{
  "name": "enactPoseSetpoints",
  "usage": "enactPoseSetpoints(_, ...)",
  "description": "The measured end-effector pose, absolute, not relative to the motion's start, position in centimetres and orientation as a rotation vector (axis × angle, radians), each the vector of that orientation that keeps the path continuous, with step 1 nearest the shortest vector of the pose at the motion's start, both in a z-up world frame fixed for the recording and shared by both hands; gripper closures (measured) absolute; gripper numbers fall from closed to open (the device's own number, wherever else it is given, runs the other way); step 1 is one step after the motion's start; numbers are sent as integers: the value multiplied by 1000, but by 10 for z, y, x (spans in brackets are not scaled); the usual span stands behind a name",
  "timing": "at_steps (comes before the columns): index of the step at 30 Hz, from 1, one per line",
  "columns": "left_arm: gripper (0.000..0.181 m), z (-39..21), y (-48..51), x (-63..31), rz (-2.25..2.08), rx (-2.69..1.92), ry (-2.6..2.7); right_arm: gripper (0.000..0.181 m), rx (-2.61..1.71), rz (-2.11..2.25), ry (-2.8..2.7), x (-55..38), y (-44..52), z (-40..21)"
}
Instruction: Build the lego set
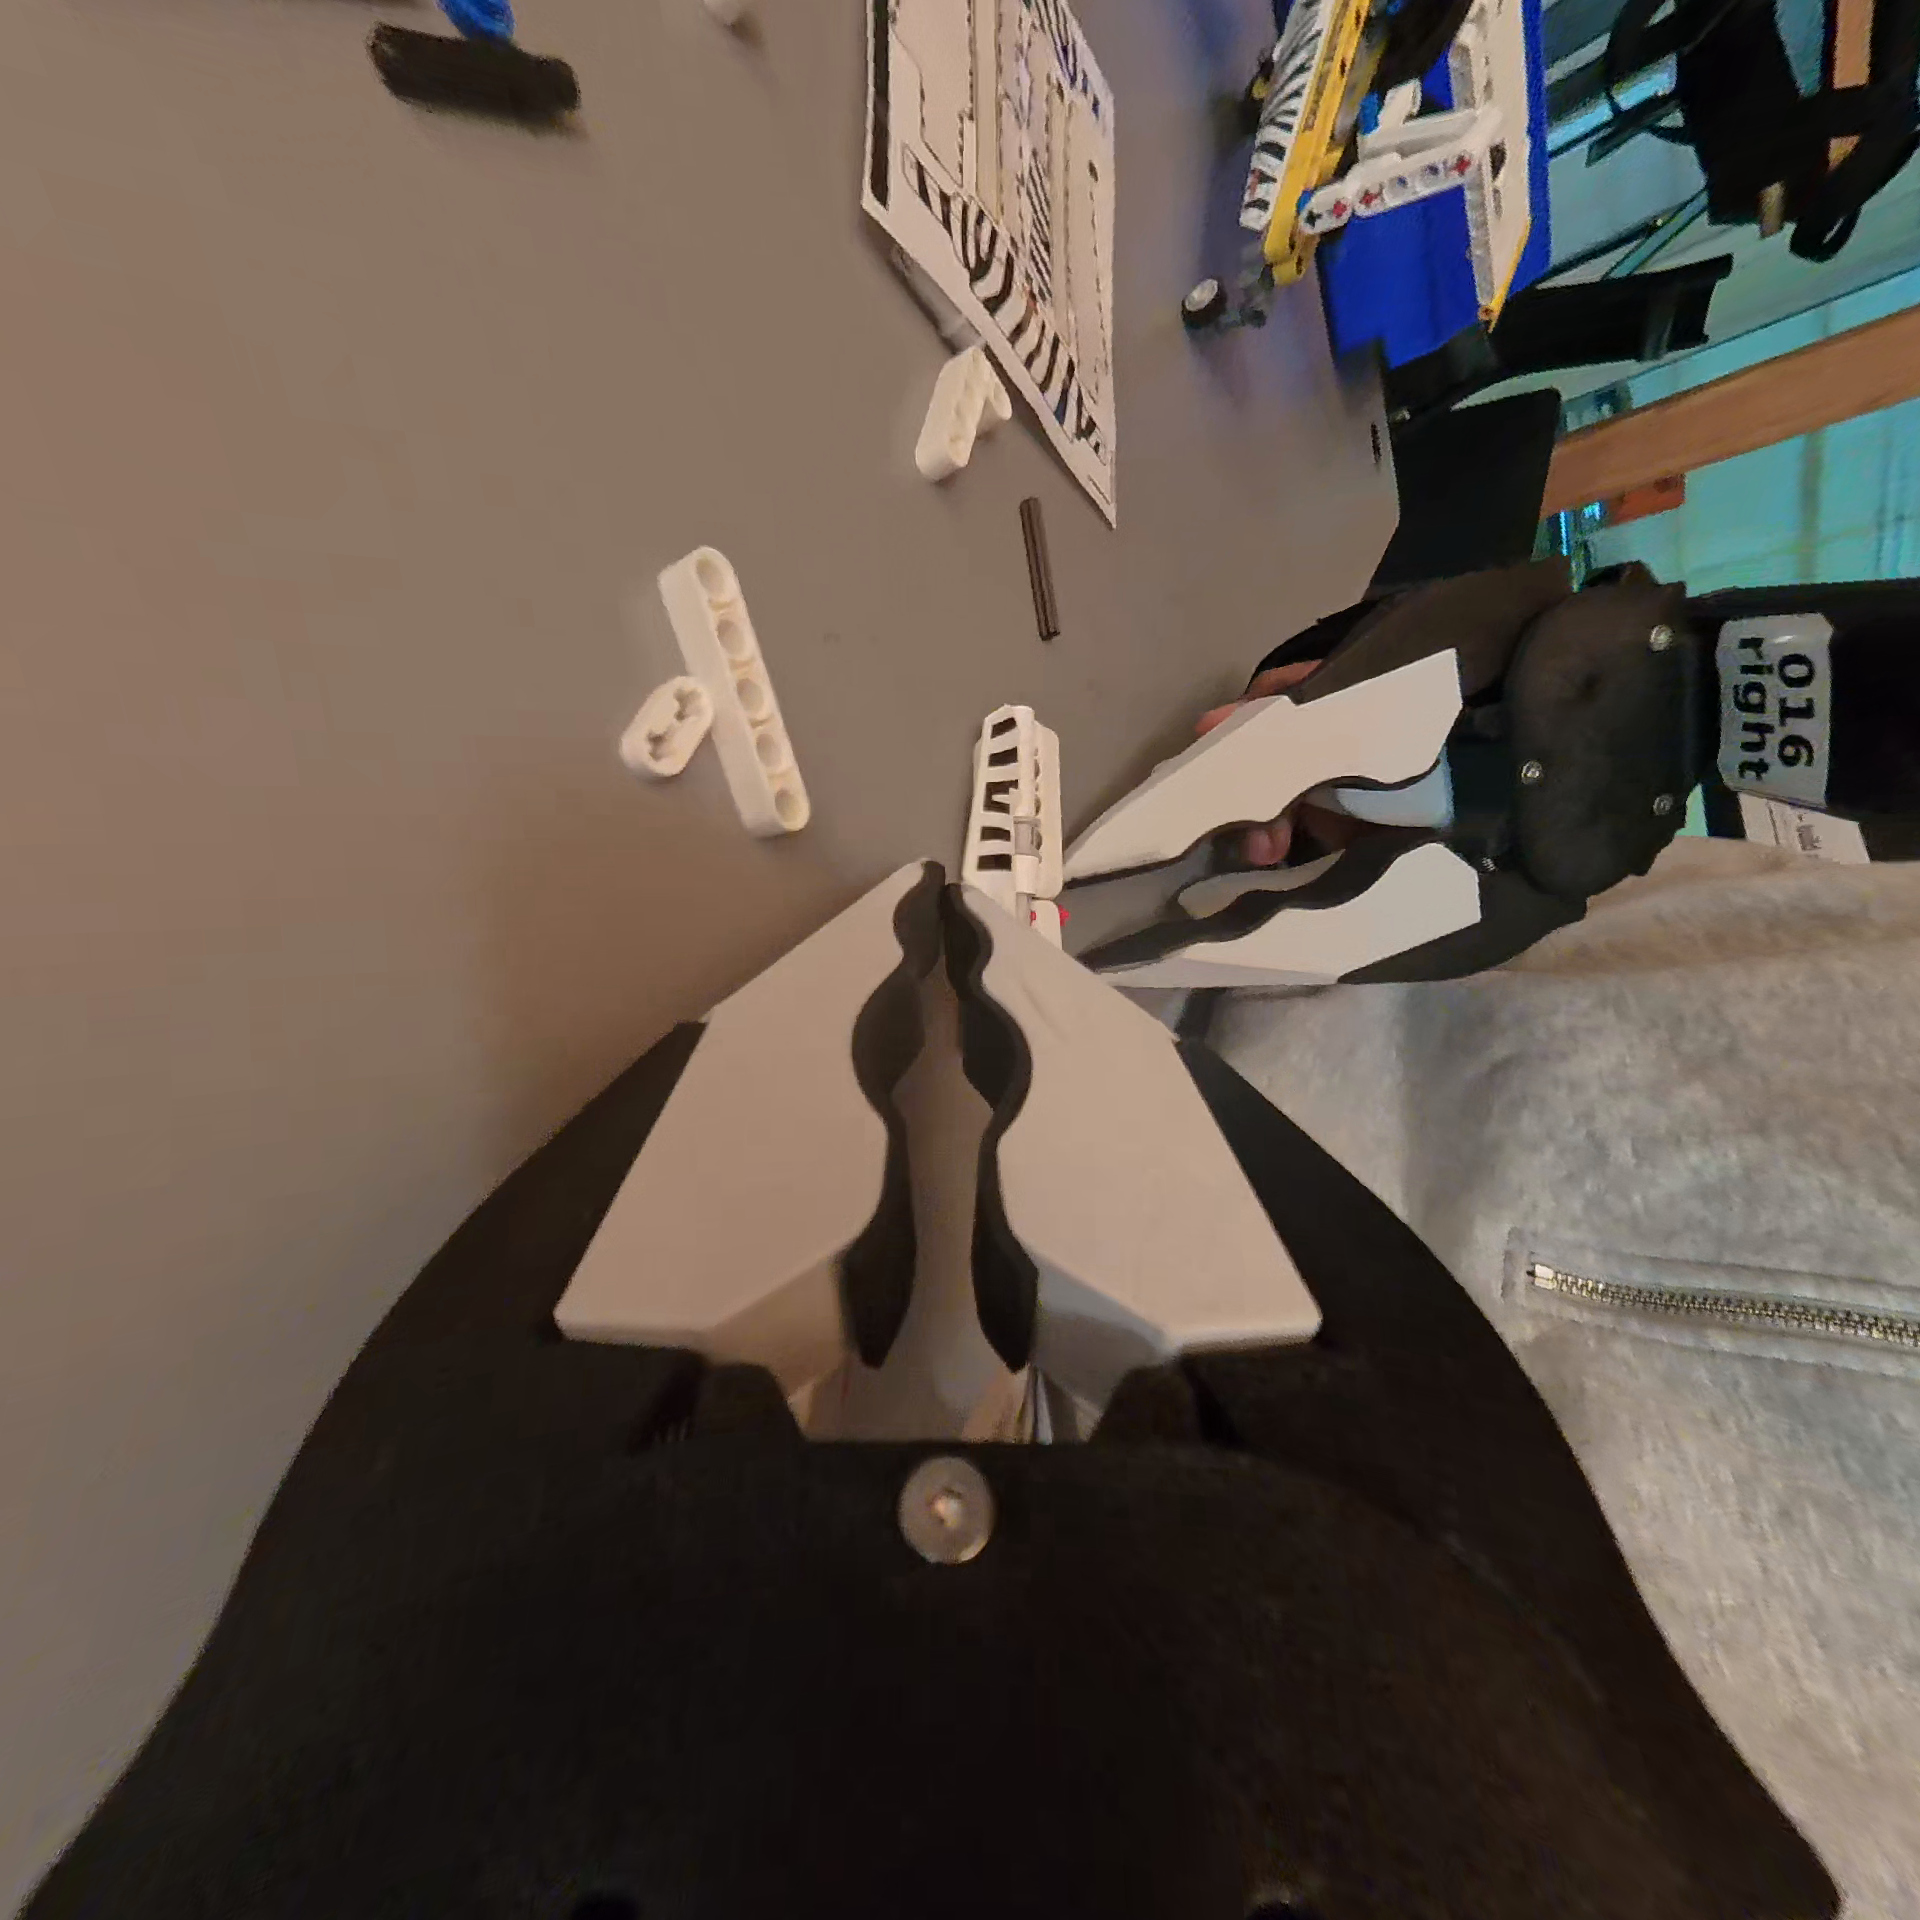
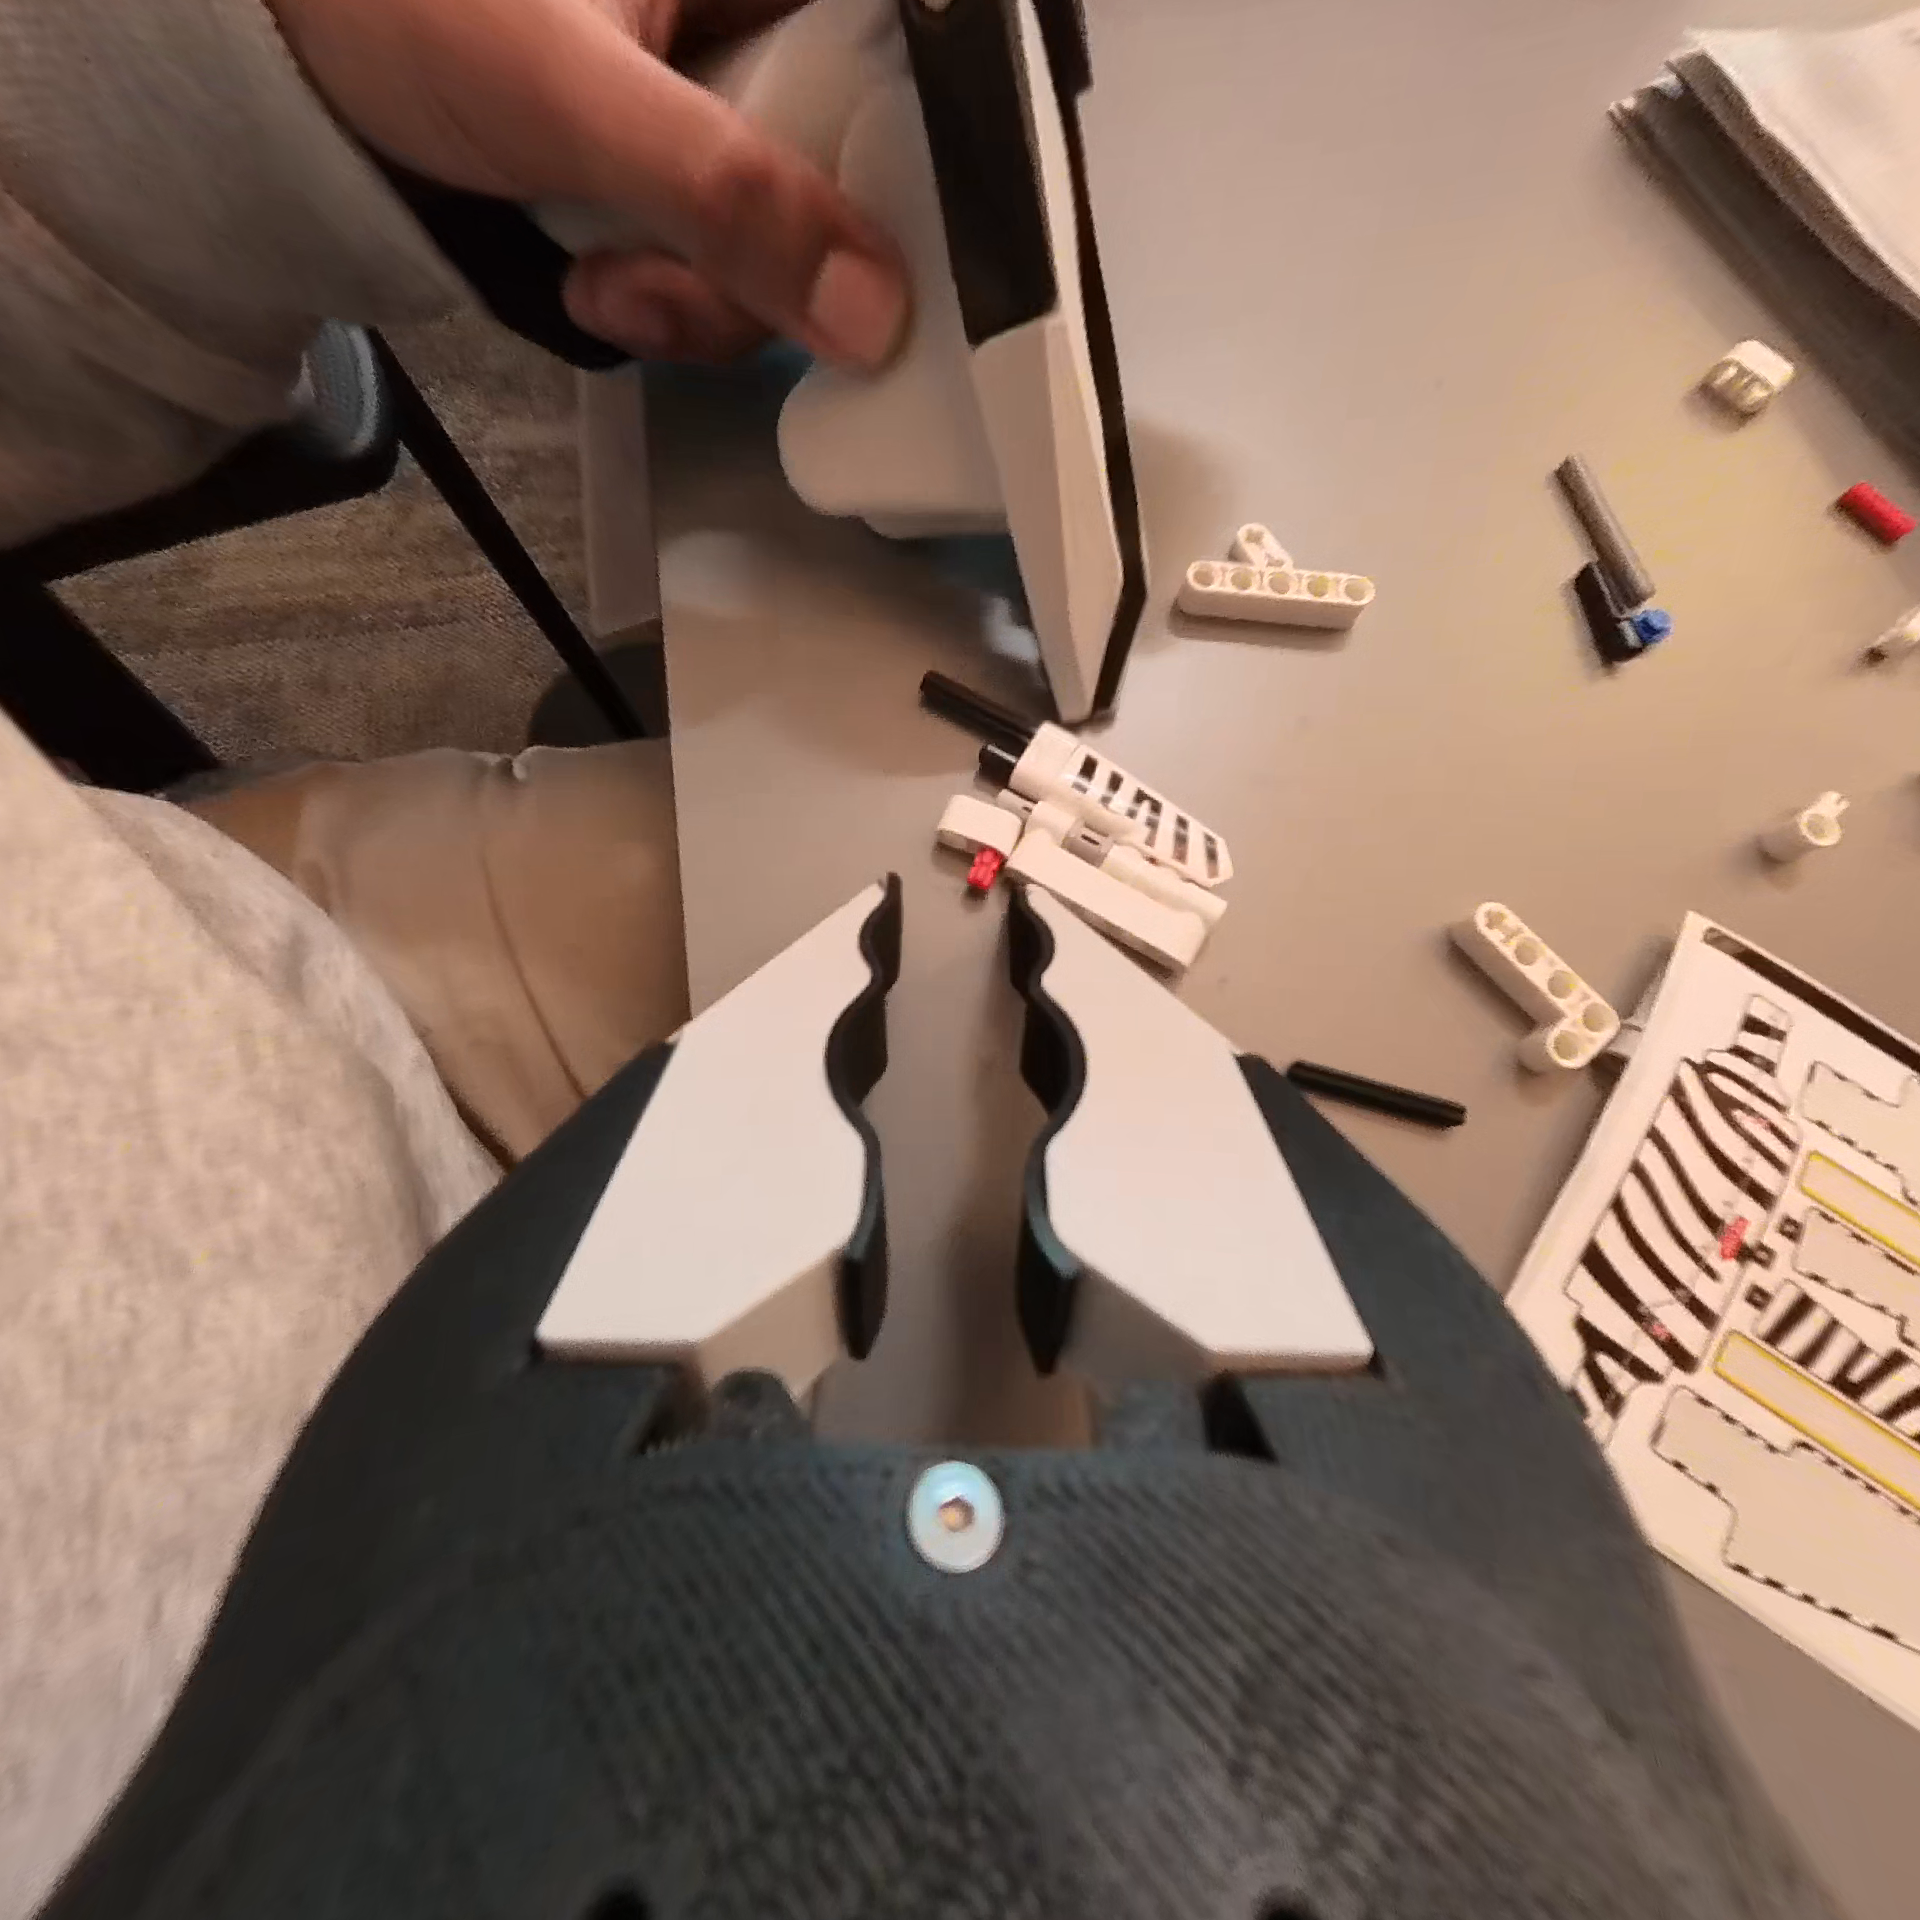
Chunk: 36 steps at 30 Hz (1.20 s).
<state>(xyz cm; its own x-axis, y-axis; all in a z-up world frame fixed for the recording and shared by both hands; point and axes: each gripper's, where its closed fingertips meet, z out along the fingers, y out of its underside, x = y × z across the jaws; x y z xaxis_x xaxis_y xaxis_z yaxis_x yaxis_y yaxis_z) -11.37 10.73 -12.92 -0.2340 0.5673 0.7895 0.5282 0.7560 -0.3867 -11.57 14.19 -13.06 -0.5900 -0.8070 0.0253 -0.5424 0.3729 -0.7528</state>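
Left claw [image 1: 943,902] pinched together, nothing visible between the pads, tips just beside my white striped assembly [image 2: 1091,842] on the grey table [image 2: 1351,312]. Right claw [image 2: 948,902] stands apart, empty, tips near the assembly's red pin [image 2: 982,869]. Loose white beams [image 2: 1276,588] and sticker sheet [image 2: 1745,1278] lie farther off.

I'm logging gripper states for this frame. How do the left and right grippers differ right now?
The left gripper has its jaws closed, the dark pads meeting at the tips; the right gripper has its jaws apart, bare table showing between them. The left gripper's tips sit at one end of the striped white lego assembly; the right gripper's stop just short of its red pin. Both share white fingers with wavy black pads, and neither visibly holds anything.
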Motion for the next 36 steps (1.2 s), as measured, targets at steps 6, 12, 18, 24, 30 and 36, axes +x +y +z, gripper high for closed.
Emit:
enactPoseSetpoints(6, 181, -129, 115, -115, 16, -857, -1890, 174, -1135, -1035, 2304, -118, 142, -131)
enactPoseSetpoints(12, 181, -129, 128, -120, -55, -874, -1857, 178, -1094, -1010, 2351, -136, 140, -132)
enactPoseSetpoints(18, 181, -122, 158, -132, -176, -926, -1748, 178, -1018, -1016, 2432, -165, 139, -132)
enactPoseSetpoints(24, 181, -93, 142, -135, -24, -911, -1649, 178, -932, -1017, 2453, -176, 142, -132)
enactPoseSetpoints(30, 125, -105, 105, -134, 421, -1161, -1760, 178, -894, -1007, 2478, -161, 142, -132)
enactPoseSetpoints(36, 117, -119, 113, -136, 443, -1323, -1764, 178, -815, -986, 2499, -159, 141, -132)
